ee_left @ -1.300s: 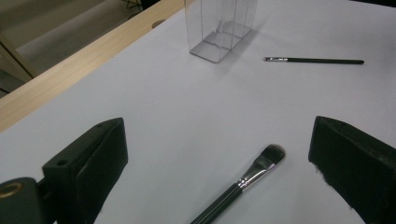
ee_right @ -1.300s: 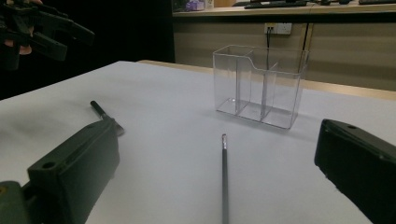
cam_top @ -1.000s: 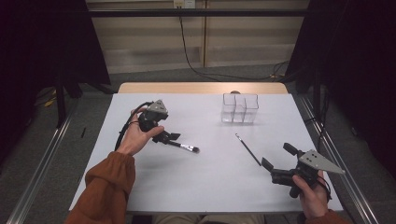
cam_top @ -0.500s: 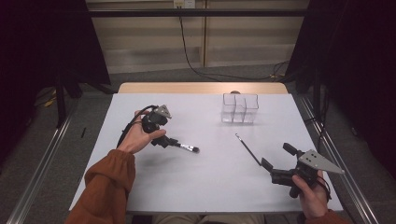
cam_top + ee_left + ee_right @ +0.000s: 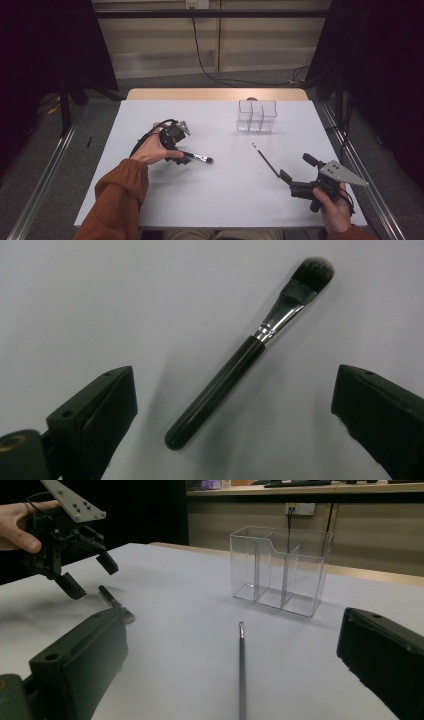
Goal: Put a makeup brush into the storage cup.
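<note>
- Your left gripper [image 5: 235, 440] stood with jaws wide, holding nothing.
- The makeup brush [image 5: 248, 355] lay between them, its long axis running diagonally, bristles pointing away.

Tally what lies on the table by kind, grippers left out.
Makeup brush: 1
Thin dark tool: 1
Clear three-compartment organizer: 1
Total: 3
</note>
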Demonstrator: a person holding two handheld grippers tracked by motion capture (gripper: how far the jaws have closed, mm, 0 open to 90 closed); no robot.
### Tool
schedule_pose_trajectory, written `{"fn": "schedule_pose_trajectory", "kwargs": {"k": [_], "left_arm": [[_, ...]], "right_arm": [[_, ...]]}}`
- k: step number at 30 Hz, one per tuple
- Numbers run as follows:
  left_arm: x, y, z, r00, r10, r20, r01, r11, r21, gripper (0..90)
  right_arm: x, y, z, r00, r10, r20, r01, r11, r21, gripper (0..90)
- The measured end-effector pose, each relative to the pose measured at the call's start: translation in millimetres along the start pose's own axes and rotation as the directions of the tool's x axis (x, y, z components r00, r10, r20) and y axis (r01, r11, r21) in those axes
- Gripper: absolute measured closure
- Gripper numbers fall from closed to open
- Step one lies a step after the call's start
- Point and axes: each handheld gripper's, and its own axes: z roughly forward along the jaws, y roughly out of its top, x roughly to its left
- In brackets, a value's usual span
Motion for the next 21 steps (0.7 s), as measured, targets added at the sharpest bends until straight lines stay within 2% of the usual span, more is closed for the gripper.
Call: {"fn": "schedule_pose_trajectory", "kwargs": {"k": [5,11,15,16,18,19,21], "left_arm": [[-2.0,1.4,6.3,0.9999,0.015,-0.004,-0.015,0.9991,0.041,5.9],[-3.8,3.6,14.6,0.9999,0.012,0.003,-0.012,0.9978,0.065,8.3],[-4.8,6.6,20.0,0.9996,0.025,0.010,-0.026,0.9964,0.080,10.4],[-5.2,7.5,21.1,0.9998,0.016,0.015,-0.017,0.9963,0.084,10.8],[-3.6,9.5,21.7,0.9990,0.039,0.021,-0.041,0.9935,0.107,13.3],[-4.0,10.0,23.1,0.9992,0.024,0.031,-0.027,0.9948,0.098,14.6],[-3.1,11.6,22.7,0.9984,0.044,0.035,-0.048,0.9921,0.116,15.7]], "right_arm": [[-0.1,-0.2,0.3,1.0000,-0.003,-0.002,0.003,1.000,0.001,0.0],[0.1,-0.1,0.2,1.0000,-0.004,-0.003,0.004,1.000,0.001,0.0],[0.0,-0.1,-0.1,1.0000,-0.003,-0.003,0.003,1.000,0.002,0.0],[-0.1,-0.2,-0.1,1.0000,-0.002,-0.003,0.002,1.000,0.002,0.0],[-0.2,-0.2,-0.1,1.0000,-0.001,-0.002,0.001,1.000,0.004,0.0],[-0.2,-0.2,-0.2,1.0000,0.000,-0.001,0.000,1.000,0.003,0.0],[-0.3,-0.2,-0.3,1.0000,0.000,0.000,0.000,1.000,0.004,0.0]]}}
